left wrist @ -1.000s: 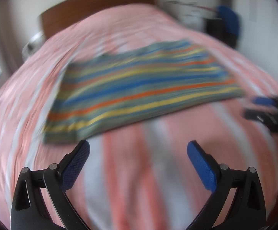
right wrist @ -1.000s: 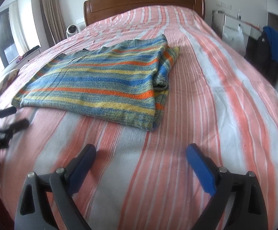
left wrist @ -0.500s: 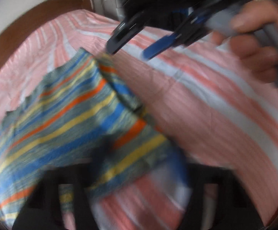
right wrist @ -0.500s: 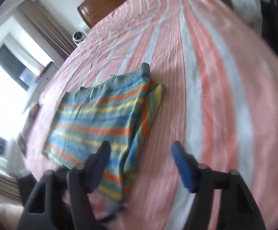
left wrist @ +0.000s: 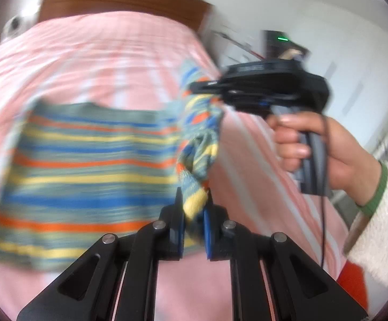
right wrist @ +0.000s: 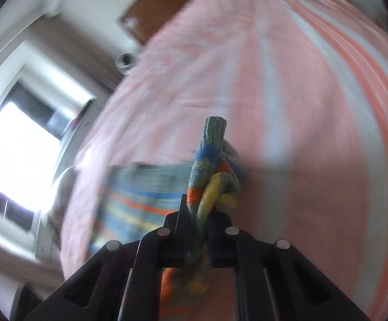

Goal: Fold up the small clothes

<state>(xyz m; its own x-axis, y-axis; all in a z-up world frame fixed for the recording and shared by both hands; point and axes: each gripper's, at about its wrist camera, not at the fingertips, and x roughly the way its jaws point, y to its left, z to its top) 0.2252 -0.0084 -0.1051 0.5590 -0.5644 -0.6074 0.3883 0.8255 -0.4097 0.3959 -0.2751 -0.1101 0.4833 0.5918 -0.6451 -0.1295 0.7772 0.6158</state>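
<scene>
Pinching one edge of the striped sweater (left wrist: 92, 165) at two spots, ready to fold it over.
My left tongs (left wrist: 194, 214) and right tongs (right wrist: 196, 214), jaws just closed, each clamp a bunched corner of soft, ribbed knit; ahead of them the rest lies flat on the striped bed (left wrist: 108, 58), so I judge the lifted edge can swing across evenly.

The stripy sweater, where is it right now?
The striped sweater lies on the pink striped bed, left of centre in the left wrist view. Its right edge is pinched up by the left gripper and the right gripper.
</scene>
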